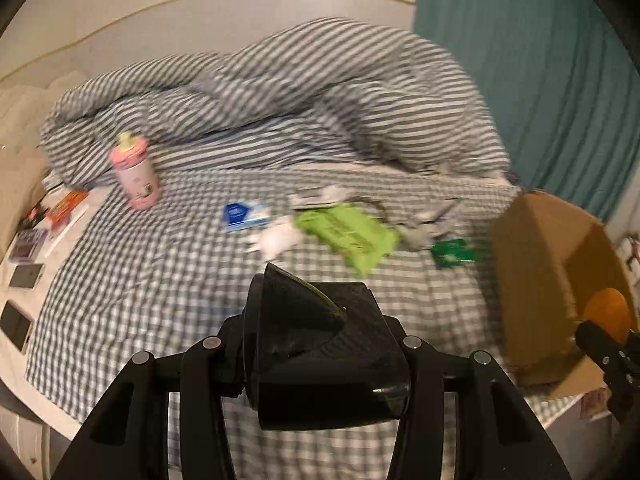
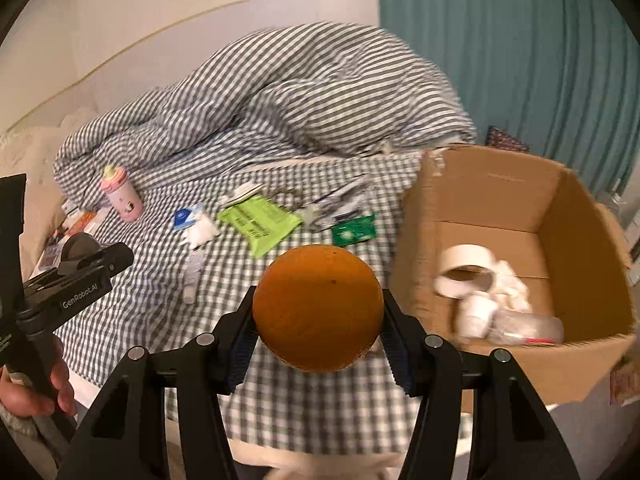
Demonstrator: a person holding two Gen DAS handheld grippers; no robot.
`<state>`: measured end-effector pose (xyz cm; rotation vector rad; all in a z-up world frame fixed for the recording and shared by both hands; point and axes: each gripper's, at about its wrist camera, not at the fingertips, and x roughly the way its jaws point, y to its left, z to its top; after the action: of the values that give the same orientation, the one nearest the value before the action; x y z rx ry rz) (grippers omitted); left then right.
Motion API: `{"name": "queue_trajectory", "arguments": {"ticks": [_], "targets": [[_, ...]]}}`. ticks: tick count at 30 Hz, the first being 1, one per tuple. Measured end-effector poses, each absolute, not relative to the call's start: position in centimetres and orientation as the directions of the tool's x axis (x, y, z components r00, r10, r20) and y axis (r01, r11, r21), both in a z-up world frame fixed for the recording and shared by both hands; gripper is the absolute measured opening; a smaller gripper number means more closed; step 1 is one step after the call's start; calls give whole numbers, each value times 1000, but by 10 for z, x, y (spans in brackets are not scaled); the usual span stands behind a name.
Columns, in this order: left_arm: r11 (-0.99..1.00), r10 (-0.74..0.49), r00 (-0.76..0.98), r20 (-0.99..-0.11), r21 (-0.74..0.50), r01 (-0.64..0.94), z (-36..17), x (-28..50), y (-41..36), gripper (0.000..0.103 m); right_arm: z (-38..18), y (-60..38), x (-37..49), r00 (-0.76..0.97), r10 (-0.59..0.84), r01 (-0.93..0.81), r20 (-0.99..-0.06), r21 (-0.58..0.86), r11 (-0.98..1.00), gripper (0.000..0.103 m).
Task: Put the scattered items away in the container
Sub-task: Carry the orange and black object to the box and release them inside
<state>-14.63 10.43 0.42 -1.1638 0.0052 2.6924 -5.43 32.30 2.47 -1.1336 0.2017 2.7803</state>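
With the right gripper (image 2: 318,316) jaws clamped on the orange (image 2: 318,308) above the bed (image 2: 140,280), and the left gripper (image 1: 320,344) jaws clamped on a black object (image 1: 316,344), we should carry the orange over the cardboard box (image 2: 412,240) rim before releasing.

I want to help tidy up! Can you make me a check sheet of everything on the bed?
Surface: checked bedsheet, striped duvet bunched behind.
Job's things: orange gripped; cardboard box holds tape roll and white bits.
Clutter: pink bottle upright, green packet, blue packet, phones.
Tongs: right tongs shut on orange; left tongs shut, nothing held.
Cables: nothing seen.
Surroundings: teal curtain, pale wall.
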Motion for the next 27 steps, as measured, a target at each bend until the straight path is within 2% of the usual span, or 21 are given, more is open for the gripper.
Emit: {"name": "queue_trajectory", "arguments": {"ticks": [8, 20, 21, 23, 25, 27], "targets": [[-916, 342, -626, -701, -99, -390, 29, -129, 209, 47, 32, 401, -24, -677, 180, -324, -714, 70, -943, 56], [-838, 426, -555, -715, -81, -540, 32, -121, 325, 47, 11, 504, -38, -576, 284, -488, -766, 44, -872, 57], [-832, 430, -550, -716, -78, -548, 32, -120, 332, 47, 9, 510, -39, -565, 299, -503, -769, 34, -864, 61], [-826, 434, -545, -717, -75, -559, 31, -120, 342, 47, 12, 518, -36, -554, 350, -541, -755, 8, -841, 88], [-818, 438, -535, -723, -74, -570, 28, -119, 351, 47, 18, 525, -29, -571, 371, -554, -732, 10, -833, 93], [-811, 443, -521, -729, -80, -579, 25, -120, 362, 47, 22, 532, -24, -591, 356, -544, -724, 33, -838, 93]]}}
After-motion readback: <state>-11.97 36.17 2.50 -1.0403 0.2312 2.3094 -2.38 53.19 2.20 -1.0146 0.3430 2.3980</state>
